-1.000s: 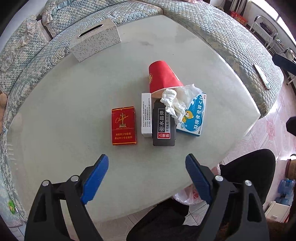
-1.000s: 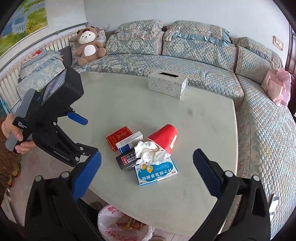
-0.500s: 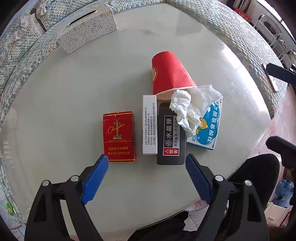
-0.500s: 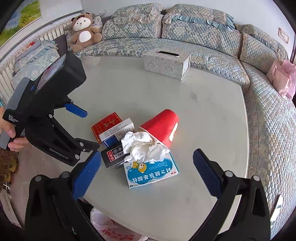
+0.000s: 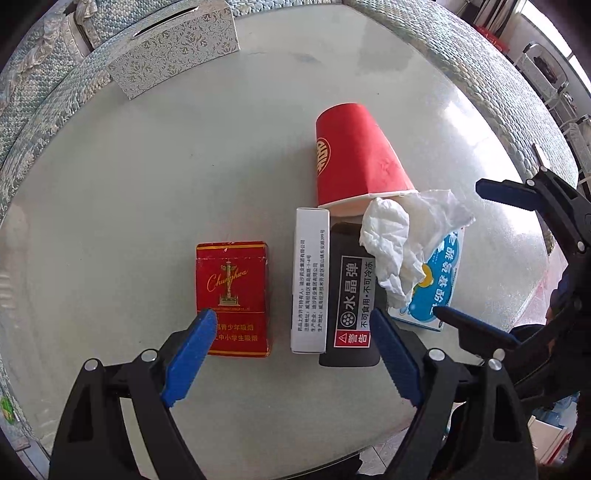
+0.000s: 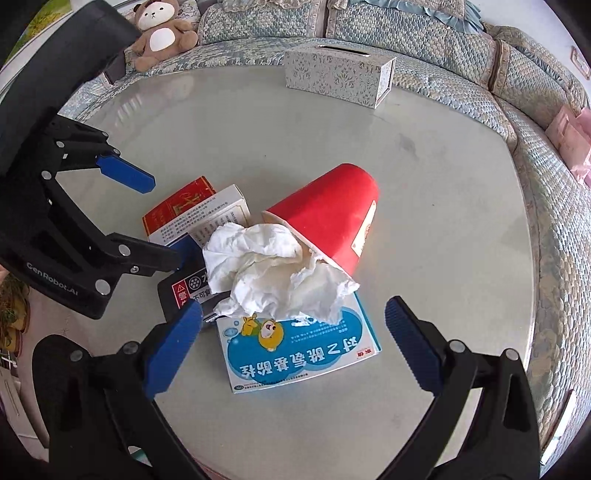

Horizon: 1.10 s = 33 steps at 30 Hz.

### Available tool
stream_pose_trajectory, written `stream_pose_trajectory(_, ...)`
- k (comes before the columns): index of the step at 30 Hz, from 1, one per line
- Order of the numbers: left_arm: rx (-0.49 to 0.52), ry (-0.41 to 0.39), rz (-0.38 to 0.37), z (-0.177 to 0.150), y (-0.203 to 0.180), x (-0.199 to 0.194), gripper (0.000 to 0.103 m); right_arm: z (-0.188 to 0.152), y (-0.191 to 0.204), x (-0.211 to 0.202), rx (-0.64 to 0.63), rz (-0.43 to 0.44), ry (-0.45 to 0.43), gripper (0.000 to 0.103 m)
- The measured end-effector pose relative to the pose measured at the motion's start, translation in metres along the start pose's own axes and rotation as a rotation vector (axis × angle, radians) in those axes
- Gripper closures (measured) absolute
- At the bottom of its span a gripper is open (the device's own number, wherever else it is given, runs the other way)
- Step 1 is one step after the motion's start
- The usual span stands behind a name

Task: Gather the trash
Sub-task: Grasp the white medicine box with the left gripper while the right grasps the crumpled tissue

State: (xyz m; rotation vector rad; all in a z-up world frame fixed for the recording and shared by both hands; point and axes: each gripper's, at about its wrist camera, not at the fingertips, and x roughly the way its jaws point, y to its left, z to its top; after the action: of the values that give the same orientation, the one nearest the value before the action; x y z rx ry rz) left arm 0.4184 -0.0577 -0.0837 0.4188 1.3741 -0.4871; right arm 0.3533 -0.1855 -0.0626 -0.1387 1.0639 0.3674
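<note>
My left gripper, unclenched, hangs over the white box, whose long axis runs straight ahead between the pads; my right gripper, also unclenched, faces the crumpled tissue.

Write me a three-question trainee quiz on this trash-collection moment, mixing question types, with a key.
1. True or false: the red paper cup stands upright on the round pale table.
2. Multiple choice: the crumpled white tissue lies partly on which item? A) the patterned tissue box B) the blue-and-white cartoon medicine box C) the teddy bear
3. Fill in: both the left tongs and the right tongs are ____ and hold nothing.

Key: 1 false, it lies on its side; 2 B; 3 open.
</note>
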Motion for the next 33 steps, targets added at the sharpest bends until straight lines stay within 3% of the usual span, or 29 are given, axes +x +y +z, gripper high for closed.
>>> stream_pose_trajectory(6,-0.018,0.001,-0.018,0.001,0.005,0.007,0.028,0.002,0.002,0.015,0.0,-0.01,0.001,0.006)
stream_pose_trajectory(11,-0.044,0.021,-0.046,0.006,0.006,0.014,0.045,0.003,0.003,0.017,-0.018,-0.028,-0.026,0.006)
stream_pose_trajectory(15,-0.045,0.028,-0.054,0.009,0.002,0.02,0.047,0.003,0.004,0.02,-0.031,-0.049,-0.034,0.009)
stream_pose_trajectory(16,-0.043,0.028,-0.054,0.01,0.001,0.02,0.049,0.002,0.004,0.02,-0.034,-0.05,-0.032,0.011)
stream_pose_trajectory(18,-0.037,0.031,-0.057,0.011,-0.002,0.022,0.053,0.002,0.004,0.023,-0.039,-0.046,-0.02,0.038)
stream_pose_trajectory(21,-0.028,0.044,-0.052,0.011,-0.007,0.027,0.056,0.002,0.004,0.028,-0.043,-0.063,-0.005,0.04)
stream_pose_trajectory(25,-0.028,0.058,-0.059,0.01,-0.009,0.031,0.07,0.001,0.003,0.029,-0.035,-0.057,-0.004,0.043)
stream_pose_trajectory(27,-0.032,0.061,-0.052,0.011,-0.01,0.032,0.074,0.002,0.003,0.029,-0.034,-0.048,-0.005,0.06)
stream_pose_trajectory(33,-0.052,0.063,-0.053,0.01,-0.006,0.033,0.082,0.001,0.005,0.031,-0.034,-0.032,-0.002,0.085)
